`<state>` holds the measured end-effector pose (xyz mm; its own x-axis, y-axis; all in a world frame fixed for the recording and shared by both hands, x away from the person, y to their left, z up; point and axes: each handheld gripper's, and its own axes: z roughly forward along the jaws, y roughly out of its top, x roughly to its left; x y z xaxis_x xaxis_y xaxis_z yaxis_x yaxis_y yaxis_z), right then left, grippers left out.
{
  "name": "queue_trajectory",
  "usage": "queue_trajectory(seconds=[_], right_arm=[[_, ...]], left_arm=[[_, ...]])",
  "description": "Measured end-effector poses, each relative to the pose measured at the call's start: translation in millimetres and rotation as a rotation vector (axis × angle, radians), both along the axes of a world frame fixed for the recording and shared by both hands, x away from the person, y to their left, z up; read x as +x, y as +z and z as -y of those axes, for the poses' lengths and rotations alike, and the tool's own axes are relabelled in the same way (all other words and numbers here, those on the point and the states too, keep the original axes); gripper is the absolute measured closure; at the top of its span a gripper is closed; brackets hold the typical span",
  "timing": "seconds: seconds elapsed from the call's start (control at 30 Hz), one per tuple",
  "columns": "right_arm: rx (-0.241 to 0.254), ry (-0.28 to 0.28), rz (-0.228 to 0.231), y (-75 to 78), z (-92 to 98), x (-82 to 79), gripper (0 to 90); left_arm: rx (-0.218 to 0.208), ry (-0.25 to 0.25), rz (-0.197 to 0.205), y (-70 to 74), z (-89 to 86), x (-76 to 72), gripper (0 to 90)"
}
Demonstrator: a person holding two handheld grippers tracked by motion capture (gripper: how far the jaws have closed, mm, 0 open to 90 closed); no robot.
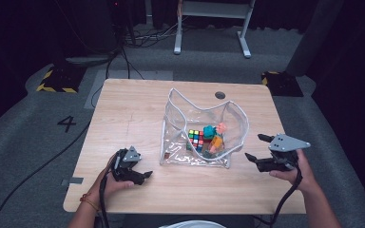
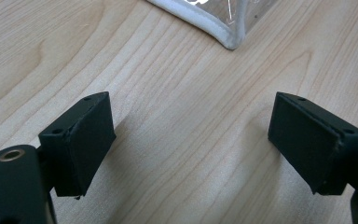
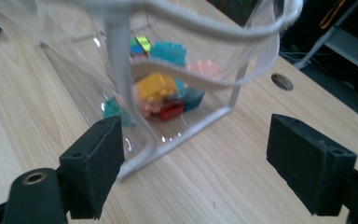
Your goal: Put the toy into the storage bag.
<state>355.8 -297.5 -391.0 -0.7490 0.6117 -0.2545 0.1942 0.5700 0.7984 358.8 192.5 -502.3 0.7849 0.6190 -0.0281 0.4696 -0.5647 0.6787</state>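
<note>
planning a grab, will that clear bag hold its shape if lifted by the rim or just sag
The bag will probably sag: its clear walls already buckle and the white rim waves. The toys piled at one side would likely slide and tilt it. Its glossy film may slip between the right tongs.

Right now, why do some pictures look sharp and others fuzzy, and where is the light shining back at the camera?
High view: the wooden table is brightly lit, the room behind dark. Right gripper view: the clear bag and the toy blocks inside are blurred, with small glints on the plastic. Left gripper view: the wood grain is crisp, the jaws cast soft shadows, and the bag's corner is slightly soft.
</note>
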Motion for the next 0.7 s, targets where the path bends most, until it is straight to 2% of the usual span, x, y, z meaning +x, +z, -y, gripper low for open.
queue_trajectory(seconds=[0.27, 0.4, 0.7], right_arm=[[-0.054, -0.055, -0.059, -34.8, 14.8, 3.1, 18.9], [-0.038, -0.081, -0.096, -52.0, 25.7, 3.6, 18.5], [-0.048, -0.153, -0.191, -90.3, 41.9, 1.5, 17.7]], left_arm=[[0.0, -0.001, 0.0, 0.0, -0.1, 0.1, 14.4], [0.0, -0.001, 0.0, 0.0, -0.1, 0.2, 14.5], [0.0, 0.0, 0.0, 0.0, -0.1, 0.1, 14.4]])
